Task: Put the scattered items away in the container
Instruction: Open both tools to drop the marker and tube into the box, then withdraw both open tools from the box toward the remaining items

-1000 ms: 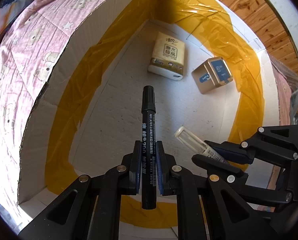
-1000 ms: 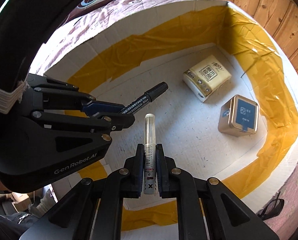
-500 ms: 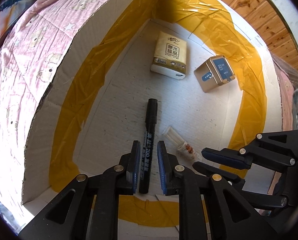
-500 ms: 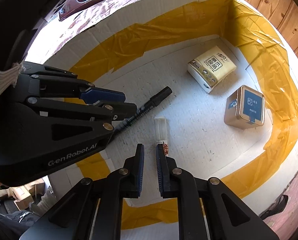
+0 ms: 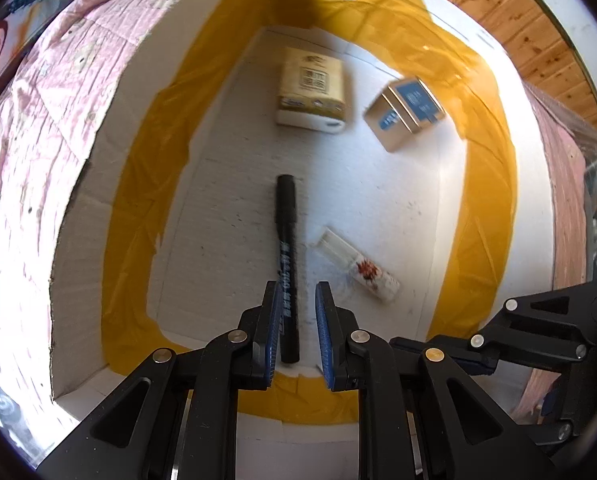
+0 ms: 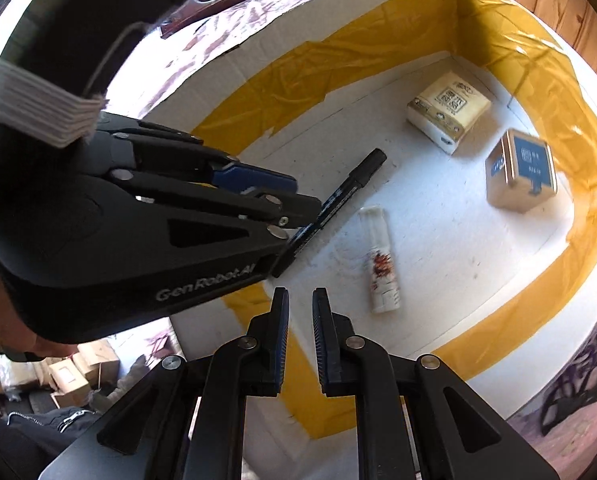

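container (image 5: 98,184): white cardboard box lined with yellow tape (image 5: 138,208), seen from above, resting on a pink patterned bedcover (image 5: 30,120).
marker (image 5: 287,264): black, lying flat on the box floor, lower end framed between the left fingers but untouched by the pads.
tube (image 6: 380,262): clear vial with a reddish print, flat on the floor just beside the marker, not touching it.
tissue pack (image 5: 311,94): tan, resting near the far corner.
tin (image 5: 405,113): small, gold with a blue label, just beside the tissue pack.
left gripper (image 5: 296,334): jaws apart, empty, poised over the marker's lower end.
right gripper (image 6: 300,334): jaws drawn near together with a narrow gap, nothing between them, hanging above the box floor short of the tube.
done: four items inside the container, judged from how they lie.
left: no further scattered item visible outside the box in either view; whether more remain elsewhere, cannot tell.
next, as a judgement: both tools to be lifted clear of the walls before any further search of the bed.
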`<action>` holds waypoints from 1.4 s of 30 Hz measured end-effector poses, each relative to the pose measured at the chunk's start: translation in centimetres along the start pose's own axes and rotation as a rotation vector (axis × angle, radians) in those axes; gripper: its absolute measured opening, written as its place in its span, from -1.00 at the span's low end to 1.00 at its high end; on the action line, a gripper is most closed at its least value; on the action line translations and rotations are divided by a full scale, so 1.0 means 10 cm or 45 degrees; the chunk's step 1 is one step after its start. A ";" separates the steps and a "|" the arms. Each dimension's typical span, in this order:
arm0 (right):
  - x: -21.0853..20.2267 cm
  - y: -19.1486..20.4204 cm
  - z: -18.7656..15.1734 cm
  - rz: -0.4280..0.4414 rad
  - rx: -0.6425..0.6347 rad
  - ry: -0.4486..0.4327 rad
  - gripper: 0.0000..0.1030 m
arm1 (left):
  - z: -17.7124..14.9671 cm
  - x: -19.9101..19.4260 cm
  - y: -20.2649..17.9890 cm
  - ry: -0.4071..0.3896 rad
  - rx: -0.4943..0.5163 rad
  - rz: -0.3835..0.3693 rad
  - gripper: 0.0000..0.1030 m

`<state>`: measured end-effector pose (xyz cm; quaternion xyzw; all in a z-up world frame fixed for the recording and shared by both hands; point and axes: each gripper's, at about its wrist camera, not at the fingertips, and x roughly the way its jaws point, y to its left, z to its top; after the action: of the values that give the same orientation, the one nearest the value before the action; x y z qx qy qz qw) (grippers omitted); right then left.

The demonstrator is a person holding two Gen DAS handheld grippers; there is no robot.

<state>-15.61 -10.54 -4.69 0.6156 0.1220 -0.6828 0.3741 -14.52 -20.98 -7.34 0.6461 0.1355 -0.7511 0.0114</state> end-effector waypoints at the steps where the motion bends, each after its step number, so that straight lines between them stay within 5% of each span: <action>1: -0.01 0.02 -0.04 0.000 0.002 -0.007 -0.73 | 0.02 -0.01 -0.12 0.001 -0.003 0.002 -0.64; 22: -0.77 -0.09 -0.49 -0.163 0.165 -0.439 -0.49 | -0.45 -0.75 -0.24 -0.371 0.020 0.057 -0.42; 42: -1.19 0.08 -1.24 -0.125 0.227 -0.768 -0.45 | -1.03 -1.16 -0.66 -0.600 0.083 0.007 -0.34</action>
<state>-6.20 0.95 4.00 0.4090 -0.0251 -0.8599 0.3045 -3.95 -14.19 3.85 0.4534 0.1031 -0.8850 0.0240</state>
